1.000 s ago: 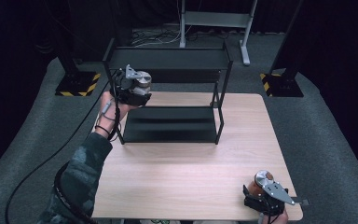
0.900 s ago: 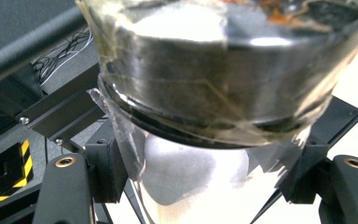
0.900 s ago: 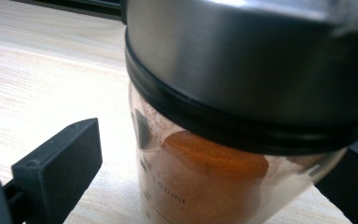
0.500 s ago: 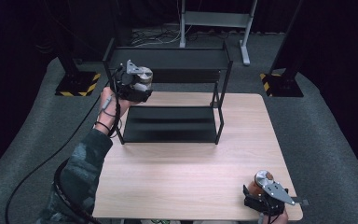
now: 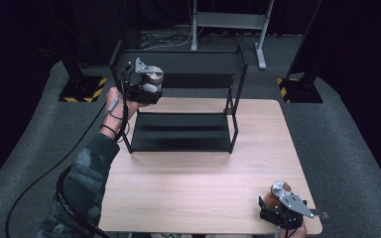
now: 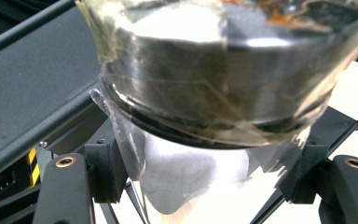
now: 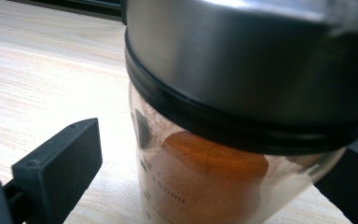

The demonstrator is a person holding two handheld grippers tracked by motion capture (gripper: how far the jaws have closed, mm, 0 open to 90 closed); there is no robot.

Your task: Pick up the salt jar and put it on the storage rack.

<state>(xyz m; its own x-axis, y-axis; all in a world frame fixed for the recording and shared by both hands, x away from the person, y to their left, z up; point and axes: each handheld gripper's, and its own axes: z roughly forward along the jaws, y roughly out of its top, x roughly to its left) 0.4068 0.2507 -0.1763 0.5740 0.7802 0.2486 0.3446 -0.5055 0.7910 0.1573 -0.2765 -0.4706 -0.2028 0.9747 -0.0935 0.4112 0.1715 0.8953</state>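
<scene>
dark room, grey carpet, light wood table (image 5: pixel 188 188) with a black two-tier rack (image 5: pixel 181 99) at its far edge. on our left, the left gripper (image 5: pixel 146 87) is up beside the rack's top-left corner, jaws clamped on a glass jar with a steel lid (image 6: pixel 223 84), white contents. on our right, the right gripper (image 5: pixel 283 208) sits at the table's near right corner, jaws around a steel-lidded jar of orange powder (image 7: pixel 205 182); we can't tell if they press it.

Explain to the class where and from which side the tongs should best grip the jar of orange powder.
Grip the orange-powder jar on its glass body just below the wide metal lid, coming level from the side. The overhanging lid would probably stop it slipping down, and its broad top offers no hold.
</scene>
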